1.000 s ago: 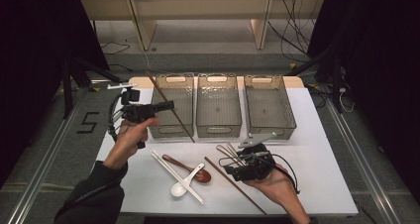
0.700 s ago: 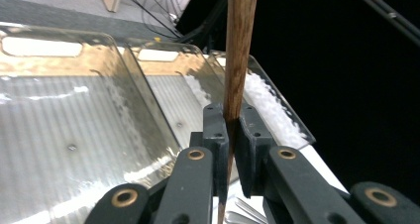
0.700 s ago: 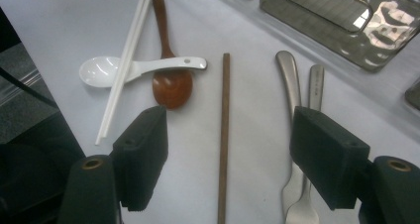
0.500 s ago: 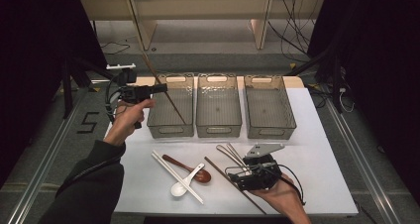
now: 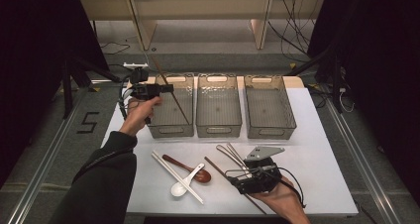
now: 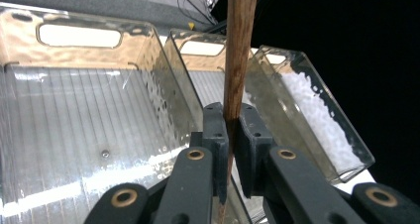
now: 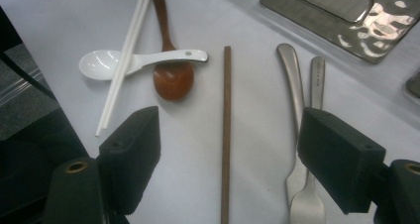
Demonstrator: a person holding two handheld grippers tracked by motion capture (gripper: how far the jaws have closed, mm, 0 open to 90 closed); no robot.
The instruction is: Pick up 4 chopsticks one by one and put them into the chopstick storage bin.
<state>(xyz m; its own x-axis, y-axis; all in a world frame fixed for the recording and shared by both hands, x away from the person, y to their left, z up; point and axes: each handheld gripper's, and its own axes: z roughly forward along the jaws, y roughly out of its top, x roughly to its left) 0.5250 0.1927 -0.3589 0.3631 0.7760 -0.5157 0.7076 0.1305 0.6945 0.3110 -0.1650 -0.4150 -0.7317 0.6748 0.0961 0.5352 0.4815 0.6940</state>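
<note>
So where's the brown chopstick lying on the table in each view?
High view: chopstick low centre, slanting, right of the spoons.
Right gripper view: chopstick at centre, running up from the bottom edge.
Shared landmark: white spoon, to its left in both.

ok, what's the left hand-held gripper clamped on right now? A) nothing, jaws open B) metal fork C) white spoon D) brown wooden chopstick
D: in the left gripper view the jaws of the left hand-held gripper pinch a brown wooden chopstick above the clear bins.
</note>
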